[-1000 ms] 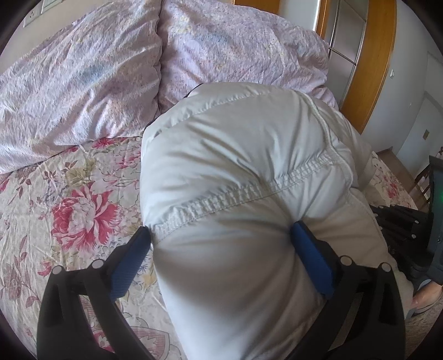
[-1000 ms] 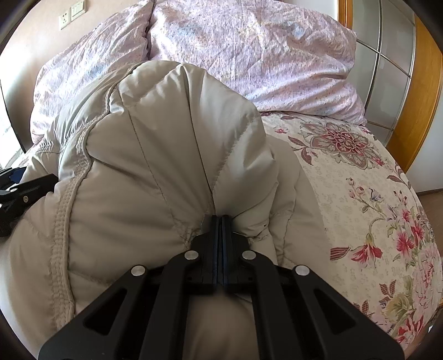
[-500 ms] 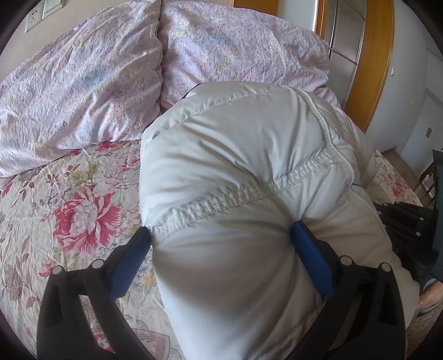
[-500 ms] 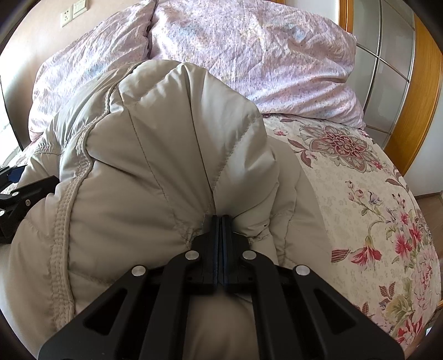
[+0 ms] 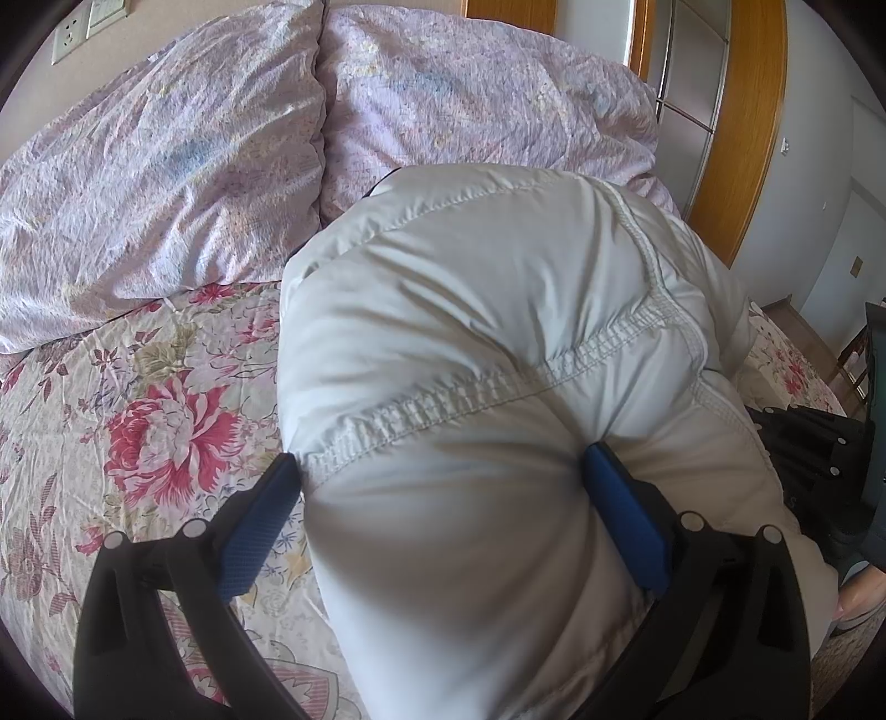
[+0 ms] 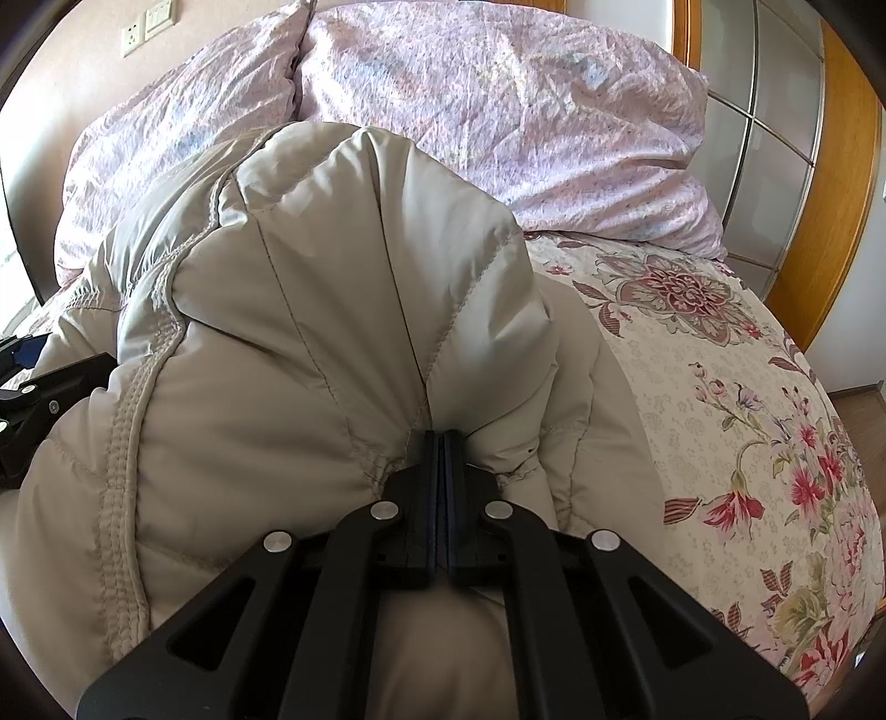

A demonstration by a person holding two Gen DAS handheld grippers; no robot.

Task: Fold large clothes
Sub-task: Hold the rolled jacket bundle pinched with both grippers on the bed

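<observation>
A puffy pale grey-beige down jacket [image 5: 487, 343] lies bunched on the floral bed; it also fills the right wrist view [image 6: 310, 310]. My left gripper [image 5: 443, 471] has its blue pads wide apart with a thick roll of the jacket bulging between them, both pads pressing its sides. My right gripper [image 6: 440, 443] is shut tight, pinching a fold of the jacket at a seam. The left gripper's black frame shows at the left edge of the right wrist view [image 6: 33, 399]; the right gripper shows at the right of the left wrist view [image 5: 808, 443].
Two lilac pillows [image 5: 166, 166] [image 6: 498, 111] lie at the head of the bed. The floral bedsheet [image 5: 138, 421] [image 6: 747, 421] spreads either side of the jacket. A wooden-framed wardrobe door [image 6: 830, 166] stands at right. Wall sockets [image 6: 147, 25] sit above the pillows.
Both views have pulled back and tilted slightly, so the pillows and wall sockets show more. The holds on the jacket are unchanged.
</observation>
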